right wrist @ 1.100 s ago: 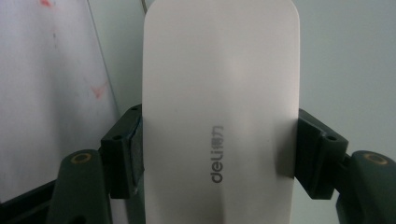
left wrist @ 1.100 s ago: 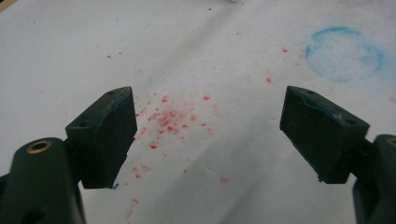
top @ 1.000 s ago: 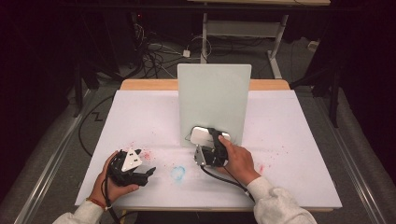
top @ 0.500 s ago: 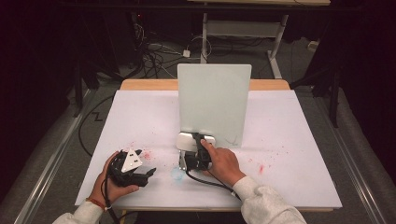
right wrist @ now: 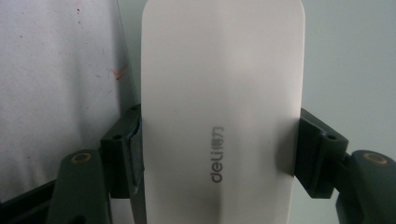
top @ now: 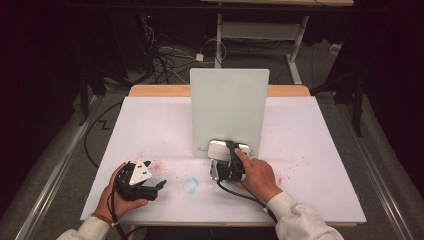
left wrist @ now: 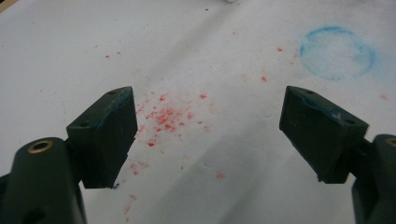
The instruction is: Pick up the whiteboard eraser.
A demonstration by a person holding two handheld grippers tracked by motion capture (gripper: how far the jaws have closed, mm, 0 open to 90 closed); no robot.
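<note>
Right hand-held gripper: clamped on a white eraser block, pads pressed to both long sides, printed grey lettering on the top face, rounded far end well past the fingertips. Block at the foot of an upright pale board, touching or just short of it, cannot tell which. Left hand-held gripper: jaws wide apart, empty, low over red specks on the white tabletop. Beyond its right jaw, a smudged blue ring, lying between the two grippers on the tabletop.
</note>
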